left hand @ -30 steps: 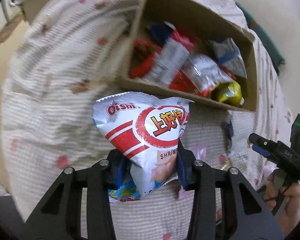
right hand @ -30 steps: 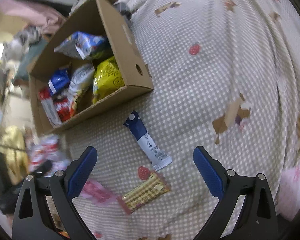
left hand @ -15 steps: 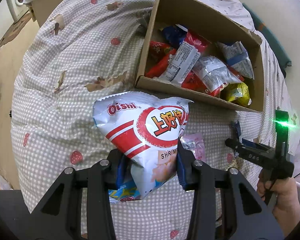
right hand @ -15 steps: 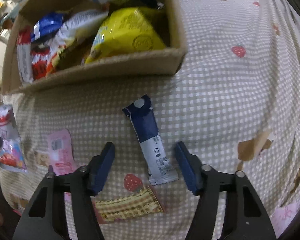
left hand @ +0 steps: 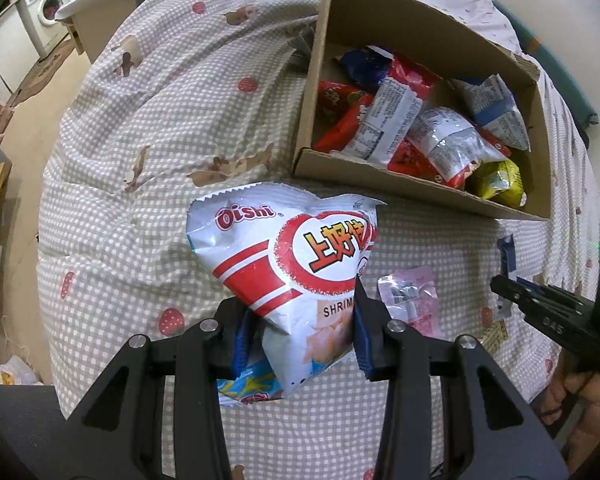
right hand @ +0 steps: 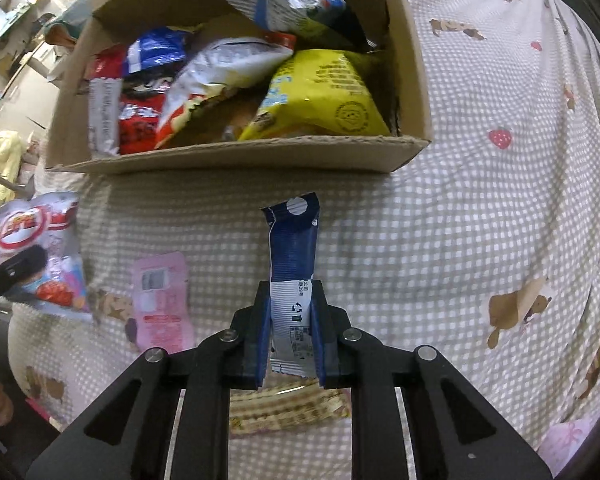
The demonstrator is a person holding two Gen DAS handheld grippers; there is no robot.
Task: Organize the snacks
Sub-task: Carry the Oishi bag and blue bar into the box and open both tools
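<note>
Closing since before, right hand-held gripper (right hand: 290, 334) now clamps the blue sachet (right hand: 293, 280); left hand-held gripper (left hand: 300, 336) still pinches the shrimp-chip bag (left hand: 288, 264).

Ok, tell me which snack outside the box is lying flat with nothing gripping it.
The pink packet, flat on the checked cover. The shrimp chips bag and the blue stick pack are each pinched between fingers.

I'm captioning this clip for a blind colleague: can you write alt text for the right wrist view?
The right gripper is shut on a blue and white snack stick lying on a checked bedspread. Just beyond it is an open cardboard box full of snack bags; a pink packet lies to the left and a plaid-patterned bar under the gripper.
</note>
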